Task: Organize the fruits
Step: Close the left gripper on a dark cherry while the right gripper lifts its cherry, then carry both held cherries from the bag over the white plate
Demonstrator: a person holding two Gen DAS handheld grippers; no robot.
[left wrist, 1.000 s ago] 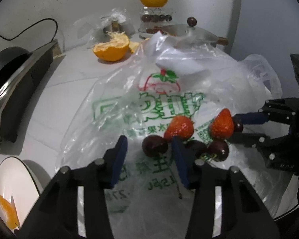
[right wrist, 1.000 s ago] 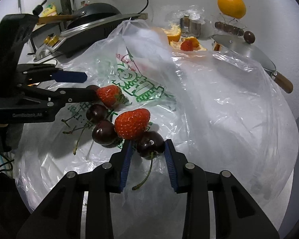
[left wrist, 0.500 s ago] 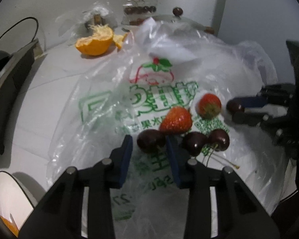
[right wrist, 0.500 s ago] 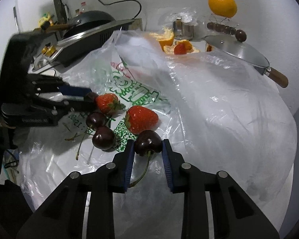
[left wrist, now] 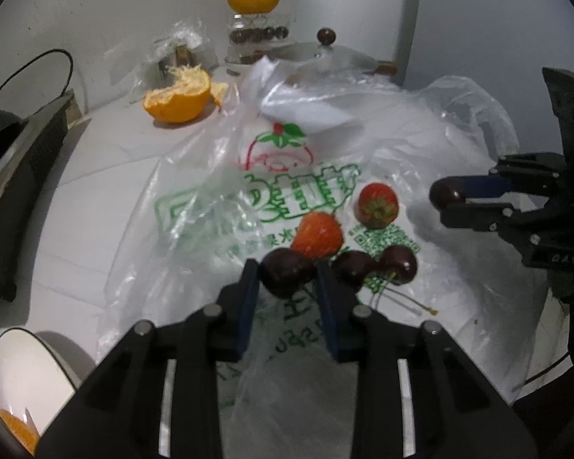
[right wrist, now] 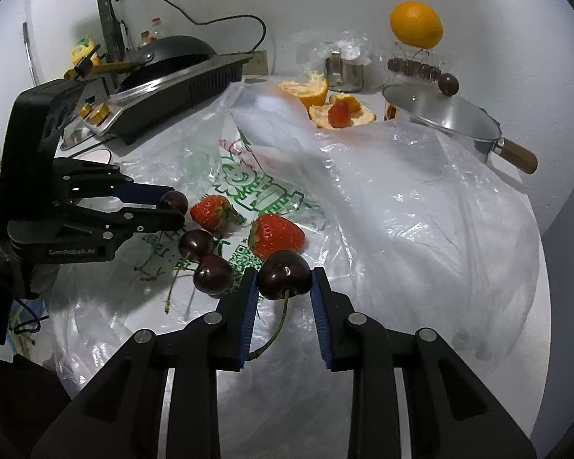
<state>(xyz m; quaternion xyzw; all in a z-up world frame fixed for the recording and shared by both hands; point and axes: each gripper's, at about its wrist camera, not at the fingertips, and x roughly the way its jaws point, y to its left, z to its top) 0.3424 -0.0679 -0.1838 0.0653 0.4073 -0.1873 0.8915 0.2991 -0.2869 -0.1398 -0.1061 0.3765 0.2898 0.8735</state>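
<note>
Gripping a dark cherry (left wrist: 286, 277) between its blue pads, the left gripper (left wrist: 286, 287) has just been closing, and the fruit now sits clamped at the near edge of the cluster on the printed plastic bag (left wrist: 298, 195). The right gripper (right wrist: 281, 287) is likewise clamped on its own cherry (right wrist: 284, 274), whose stem hangs down toward the near side between the fingers. From the left wrist view that right-hand cherry appears well off to the right, clear of the bag.

Each hand already has its fruit, so the coming lift seems to turn on what lies just beyond the tips. A strawberry (left wrist: 317, 235) touches the far side of the left-held cherry, and two more cherries (left wrist: 375, 267) sit just right of it, stems trailing near. A second strawberry (left wrist: 377, 206) lies farther right.

A white bowl (left wrist: 7, 348) at near left is cut off by the frame; its contents are hard to make out beyond an orange piece.
</note>
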